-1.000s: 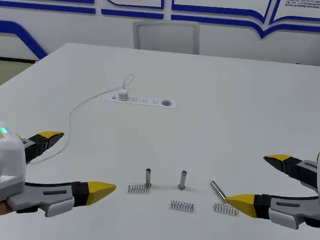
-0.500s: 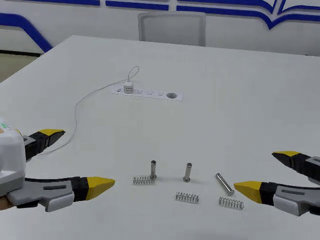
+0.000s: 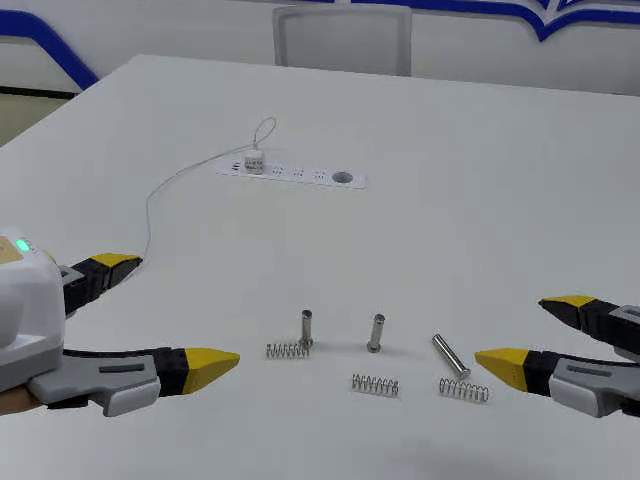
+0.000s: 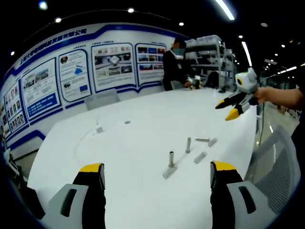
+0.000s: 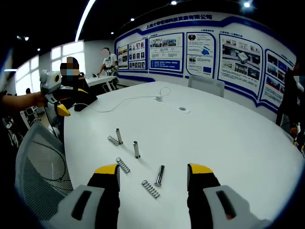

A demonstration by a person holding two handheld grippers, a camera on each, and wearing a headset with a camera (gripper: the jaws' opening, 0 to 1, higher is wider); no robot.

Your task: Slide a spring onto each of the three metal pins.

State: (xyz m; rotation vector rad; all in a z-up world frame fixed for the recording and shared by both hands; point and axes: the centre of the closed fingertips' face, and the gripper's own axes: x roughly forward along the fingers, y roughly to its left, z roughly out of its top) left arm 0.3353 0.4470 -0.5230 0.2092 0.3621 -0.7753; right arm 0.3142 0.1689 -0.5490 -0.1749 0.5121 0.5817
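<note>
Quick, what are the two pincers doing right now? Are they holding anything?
The left gripper is open and holds nothing.
The right gripper is open and holds nothing.

Lower centre: upright pins, lying pin and springs sit close together, with narrow gaps between them.
Upper left: power strip and cable cross the surface.
Right and upper right: bare, open passage.
</note>
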